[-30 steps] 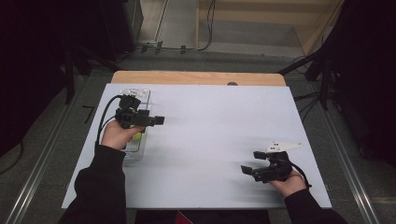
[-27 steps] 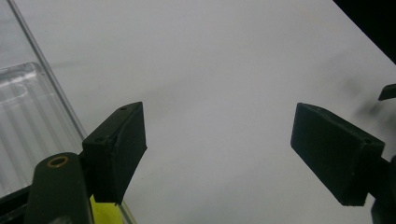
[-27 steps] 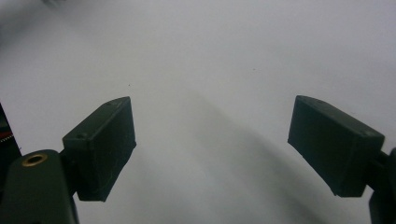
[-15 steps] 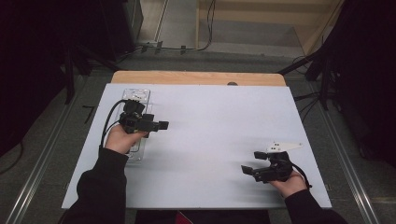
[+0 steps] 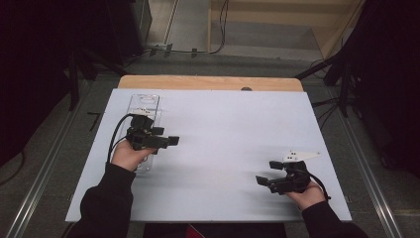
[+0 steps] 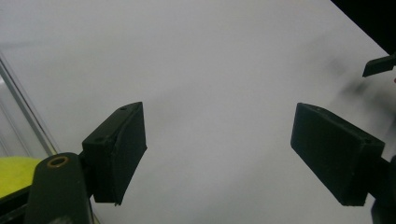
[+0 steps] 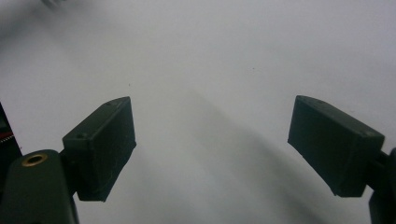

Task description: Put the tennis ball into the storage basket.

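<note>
The clear tray (image 5: 144, 106) lies lengthwise along the worktop's left edge, directly under the left tool (image 5: 171, 141), which gapes empty, like the far-off right tool (image 5: 265, 172).

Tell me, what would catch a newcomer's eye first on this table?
Probably the two black hand-held tools over the big pale white table sheet: the left gripper at the left side, the right gripper near the front right, both with jaws open and nothing between them. Next, the clear plastic tray lying at the table's left, beneath the left hand, with something yellow-green in it.
</note>
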The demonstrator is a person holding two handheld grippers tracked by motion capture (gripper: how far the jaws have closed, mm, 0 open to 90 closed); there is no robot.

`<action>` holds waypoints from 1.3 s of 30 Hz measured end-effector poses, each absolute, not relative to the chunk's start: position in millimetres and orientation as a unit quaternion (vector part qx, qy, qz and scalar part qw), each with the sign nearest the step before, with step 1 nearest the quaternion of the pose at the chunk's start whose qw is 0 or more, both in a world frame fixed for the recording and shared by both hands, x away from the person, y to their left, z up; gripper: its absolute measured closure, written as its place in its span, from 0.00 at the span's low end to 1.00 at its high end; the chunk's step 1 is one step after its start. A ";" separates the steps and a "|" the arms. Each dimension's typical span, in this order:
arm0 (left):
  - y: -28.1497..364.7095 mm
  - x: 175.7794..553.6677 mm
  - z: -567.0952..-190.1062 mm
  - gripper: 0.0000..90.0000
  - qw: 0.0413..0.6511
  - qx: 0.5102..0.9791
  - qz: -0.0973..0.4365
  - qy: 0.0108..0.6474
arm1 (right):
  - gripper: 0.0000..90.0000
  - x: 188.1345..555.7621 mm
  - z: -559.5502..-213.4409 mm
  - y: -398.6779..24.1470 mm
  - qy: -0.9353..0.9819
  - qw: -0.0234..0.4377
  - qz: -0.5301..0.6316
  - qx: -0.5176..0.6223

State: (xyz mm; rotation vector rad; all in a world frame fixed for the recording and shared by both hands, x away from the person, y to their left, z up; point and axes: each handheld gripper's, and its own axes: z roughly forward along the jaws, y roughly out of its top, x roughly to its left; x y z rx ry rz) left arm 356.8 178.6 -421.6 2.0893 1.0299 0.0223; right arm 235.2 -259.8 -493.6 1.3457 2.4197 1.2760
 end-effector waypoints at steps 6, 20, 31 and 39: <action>174.6 348.7 -428.2 0.21 0.388 0.831 0.012 0.399 | 0.14 235.4 -493.6 -259.8 0.793 0.047 0.418 0.441; 173.5 331.4 -438.2 0.21 0.394 0.835 0.007 0.384 | 0.14 235.3 -493.5 -260.0 0.793 0.047 0.418 0.441; 176.4 316.3 -446.2 0.21 0.396 0.840 0.016 0.370 | 0.14 235.4 -493.6 -259.7 0.793 0.046 0.418 0.441; 175.3 306.3 -449.9 0.21 0.403 0.844 0.025 0.352 | 0.14 235.4 -493.6 -259.7 0.793 0.046 0.417 0.442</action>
